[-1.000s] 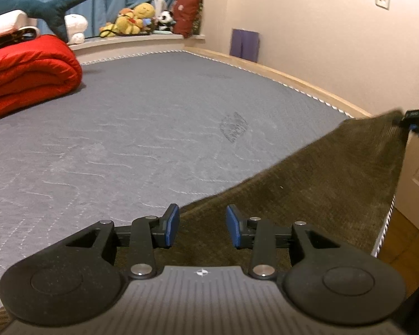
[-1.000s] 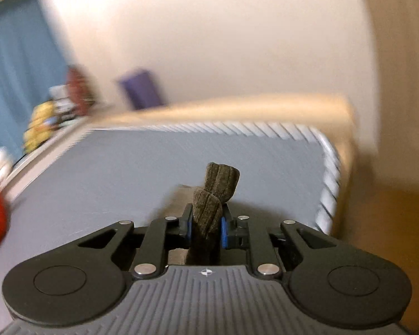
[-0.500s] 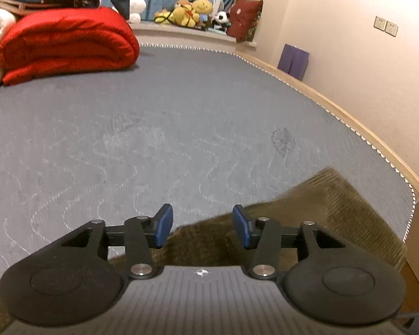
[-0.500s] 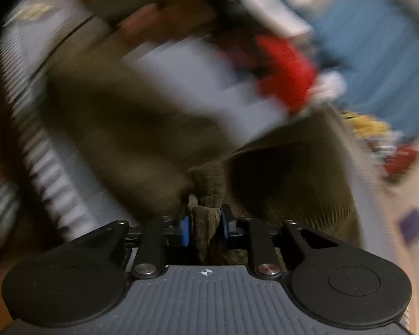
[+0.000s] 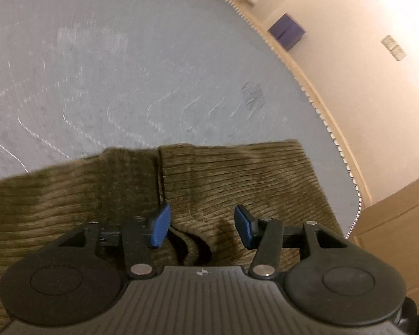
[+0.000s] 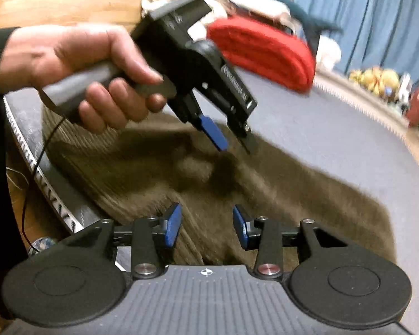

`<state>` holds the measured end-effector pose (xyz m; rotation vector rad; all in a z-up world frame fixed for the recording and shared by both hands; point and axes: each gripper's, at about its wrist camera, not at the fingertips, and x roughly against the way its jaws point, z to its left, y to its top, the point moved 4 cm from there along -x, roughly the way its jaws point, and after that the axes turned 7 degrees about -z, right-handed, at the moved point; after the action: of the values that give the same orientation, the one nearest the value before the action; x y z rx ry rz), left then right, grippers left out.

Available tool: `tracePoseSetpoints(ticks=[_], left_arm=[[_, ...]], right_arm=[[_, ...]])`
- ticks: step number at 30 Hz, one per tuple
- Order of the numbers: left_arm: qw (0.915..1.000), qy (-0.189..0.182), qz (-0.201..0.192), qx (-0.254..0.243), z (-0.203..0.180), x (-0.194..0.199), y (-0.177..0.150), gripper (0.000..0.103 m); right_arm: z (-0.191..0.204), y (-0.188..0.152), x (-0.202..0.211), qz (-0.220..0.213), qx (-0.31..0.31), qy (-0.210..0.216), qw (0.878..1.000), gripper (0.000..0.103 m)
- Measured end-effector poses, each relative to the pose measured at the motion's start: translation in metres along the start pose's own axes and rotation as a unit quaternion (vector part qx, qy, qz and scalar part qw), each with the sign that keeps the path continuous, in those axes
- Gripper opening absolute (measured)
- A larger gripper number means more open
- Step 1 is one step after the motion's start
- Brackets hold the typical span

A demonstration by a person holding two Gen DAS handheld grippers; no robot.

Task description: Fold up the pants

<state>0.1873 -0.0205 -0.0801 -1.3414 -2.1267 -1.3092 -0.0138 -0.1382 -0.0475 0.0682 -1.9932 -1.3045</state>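
Note:
Olive-brown corduroy pants [image 5: 237, 178] lie spread on the grey mattress [image 5: 125, 69], with one layer's edge crossing the other near the middle. My left gripper [image 5: 201, 229] hovers over them, open, and a small fold of cloth rises below its pads without being pinched. From the right wrist view, a hand holds the left gripper [image 6: 231, 145] tilted down just above the pants [image 6: 293, 195]. My right gripper [image 6: 206, 229] is low over the near end of the pants. Its jaws are opening, and the cloth under them is not pressed.
The mattress's piped edge [image 5: 332, 136] runs along a wooden frame by the wall, with a purple box [image 5: 286, 30] there. A red folded blanket [image 6: 262, 53], plush toys [image 6: 377, 78] and a blue curtain [image 6: 377, 14] stand at the far side. A black cable [image 6: 36, 167] hangs at the bed's corner.
The right gripper let go of the bunched cloth it was pinching and swung round to face the left hand. The pants came down flat on the bed. The left gripper widened and dipped.

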Motion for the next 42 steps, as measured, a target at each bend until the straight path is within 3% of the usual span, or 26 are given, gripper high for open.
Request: tracePoseSetpoints(ticks=[2,6,7,8,9,11,13,15,16,18,21,22,24,26,27,30,32,34,36,39,42], left_arm=[[0.9999,0.015,0.005,0.000,0.003,-0.011,0.001,0.057],[0.9997,0.018,0.004,0.017,0.006,-0.022,0.006,0.057],[0.9996,0.021,0.000,0.018,0.005,-0.022,0.008,0.051],[0.9994,0.031,-0.008,0.013,0.004,-0.020,0.010,0.027],[0.9990,0.040,-0.020,-0.003,0.001,-0.017,0.013,0.026],[0.9982,0.034,-0.045,-0.019,-0.005,-0.002,0.020,0.018],[0.9963,0.031,-0.077,-0.024,-0.008,0.017,0.028,0.018],[0.9957,0.032,-0.084,-0.025,-0.007,0.023,0.028,0.018],[0.9957,0.044,-0.075,-0.032,-0.005,0.019,0.024,0.020],[0.9944,0.084,-0.044,-0.045,0.001,0.006,0.017,0.032],[0.9870,0.114,-0.079,-0.081,-0.013,0.021,0.019,0.045],[0.9807,0.126,-0.106,-0.105,-0.021,0.031,0.019,0.054],[0.9682,0.135,-0.151,-0.147,-0.039,0.051,0.017,0.056],[0.9685,0.103,-0.161,-0.160,-0.054,0.060,0.013,0.056],[0.9711,0.084,-0.154,-0.162,-0.060,0.060,0.008,0.056],[0.9713,0.059,-0.122,-0.196,-0.072,0.048,-0.009,0.056],[0.9666,0.067,-0.102,-0.225,-0.077,0.033,-0.021,0.053],[0.9678,0.068,-0.064,-0.234,-0.071,0.019,-0.032,0.053],[0.9627,0.095,-0.002,-0.254,-0.058,0.004,-0.046,0.052],[0.9480,0.114,-0.009,-0.297,-0.068,0.008,-0.054,0.052],[0.9505,0.069,-0.024,-0.302,-0.079,0.023,-0.052,0.053]], right_arm=[[0.009,-0.006,-0.010,0.025,0.016,0.032,0.999,0.051],[0.018,-0.006,-0.014,0.026,0.061,0.036,0.997,0.051],[0.018,-0.005,-0.015,0.027,0.064,0.036,0.997,0.048],[0.017,-0.004,-0.014,0.029,0.060,0.043,0.997,0.027],[0.018,-0.002,-0.010,0.027,0.053,0.054,0.997,0.016],[0.026,0.009,0.003,-0.002,0.068,0.041,0.997,0.013],[0.031,0.016,0.021,-0.032,0.096,0.051,0.994,0.012],[0.036,0.013,0.034,-0.042,0.112,0.068,0.991,0.010],[0.039,0.005,0.032,-0.027,0.121,0.081,0.989,0.000],[0.047,-0.018,0.026,0.022,0.142,0.107,0.984,0.000],[0.055,-0.028,0.037,0.027,0.155,0.097,0.983,0.000],[0.051,-0.023,0.043,0.016,0.134,0.093,0.986,0.005],[0.032,-0.009,0.059,-0.015,0.074,0.069,0.995,0.019],[0.004,0.000,0.072,-0.047,0.005,0.021,0.999,0.054],[-0.013,0.005,0.078,-0.065,-0.037,-0.021,0.997,0.060],[-0.060,0.001,0.089,-0.089,-0.140,-0.131,0.977,0.067],[-0.088,-0.009,0.091,-0.076,-0.186,-0.211,0.957,0.073],[-0.112,-0.021,0.091,-0.058,-0.233,-0.258,0.936,0.078],[-0.133,-0.038,0.085,-0.027,-0.289,-0.279,0.915,0.079],[-0.151,-0.067,0.070,0.014,-0.375,-0.269,0.887,0.082],[-0.158,-0.087,0.051,0.049,-0.426,-0.239,0.871,0.083]])
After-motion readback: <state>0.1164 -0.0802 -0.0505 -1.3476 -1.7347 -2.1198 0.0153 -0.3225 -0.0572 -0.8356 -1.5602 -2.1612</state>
